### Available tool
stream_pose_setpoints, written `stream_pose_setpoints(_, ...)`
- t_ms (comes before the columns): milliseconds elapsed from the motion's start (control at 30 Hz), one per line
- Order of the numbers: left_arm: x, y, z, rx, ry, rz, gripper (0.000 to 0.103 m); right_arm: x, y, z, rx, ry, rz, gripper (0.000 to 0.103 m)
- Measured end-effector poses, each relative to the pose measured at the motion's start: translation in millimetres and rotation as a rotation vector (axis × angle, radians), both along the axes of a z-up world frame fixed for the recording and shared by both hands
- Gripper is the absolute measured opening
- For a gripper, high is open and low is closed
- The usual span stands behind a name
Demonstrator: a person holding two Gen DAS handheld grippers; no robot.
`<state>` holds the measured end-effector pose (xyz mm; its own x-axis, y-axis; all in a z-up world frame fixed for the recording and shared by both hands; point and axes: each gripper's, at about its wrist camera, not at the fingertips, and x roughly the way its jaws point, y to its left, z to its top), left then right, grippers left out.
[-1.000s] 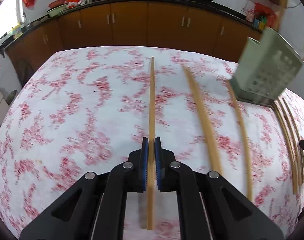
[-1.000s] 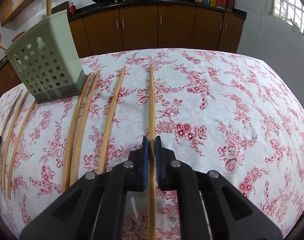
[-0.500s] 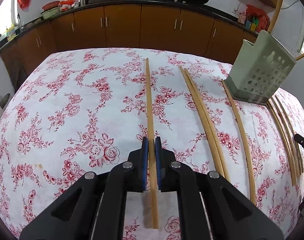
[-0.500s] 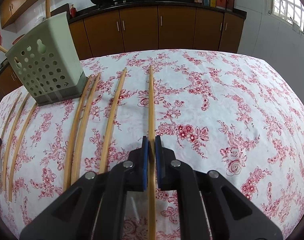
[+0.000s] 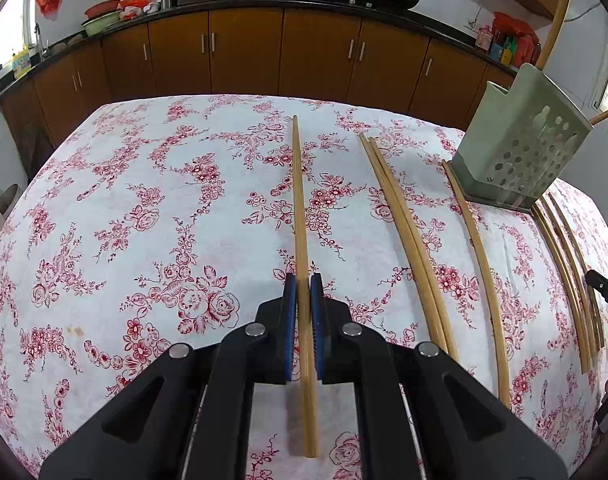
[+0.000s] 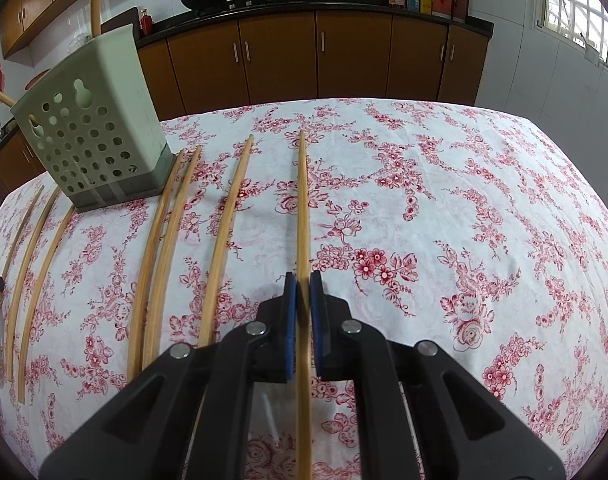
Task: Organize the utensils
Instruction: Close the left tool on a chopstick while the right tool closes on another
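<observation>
My left gripper [image 5: 302, 292] is shut on a long bamboo chopstick [image 5: 298, 200] that points forward over the floral tablecloth. My right gripper [image 6: 302, 290] is shut on another bamboo chopstick [image 6: 302, 208], also pointing forward. A grey-green perforated utensil holder [image 5: 520, 144] stands at the right of the left wrist view and at the far left of the right wrist view [image 6: 89, 128], with chopsticks sticking out of it. Several more chopsticks lie on the cloth: a pair [image 5: 404, 224], a single one [image 5: 480, 264] and more beyond the holder [image 5: 568, 264].
The table with the red floral cloth [image 6: 464, 220] fills both views. Brown kitchen cabinets [image 5: 243, 52] and a counter with woks run behind it. In the right wrist view loose chopsticks [image 6: 159, 240] lie left of my held one; the other gripper's tip [image 5: 604, 292] shows at the right edge.
The left gripper has swung and steadied with its chopstick, the view sharpening and the holder shifting slightly left. The right gripper has barely moved.
</observation>
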<state>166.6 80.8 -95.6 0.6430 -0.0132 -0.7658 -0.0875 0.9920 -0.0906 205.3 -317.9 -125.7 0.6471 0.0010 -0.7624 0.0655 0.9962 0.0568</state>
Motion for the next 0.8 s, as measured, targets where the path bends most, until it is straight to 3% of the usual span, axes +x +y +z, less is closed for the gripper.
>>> stream_pose_setpoints(800,-36,-6,0,0.028,0.009,-0.026,0.008,-39,2,-1,0.026,0.001,0.013,0.009)
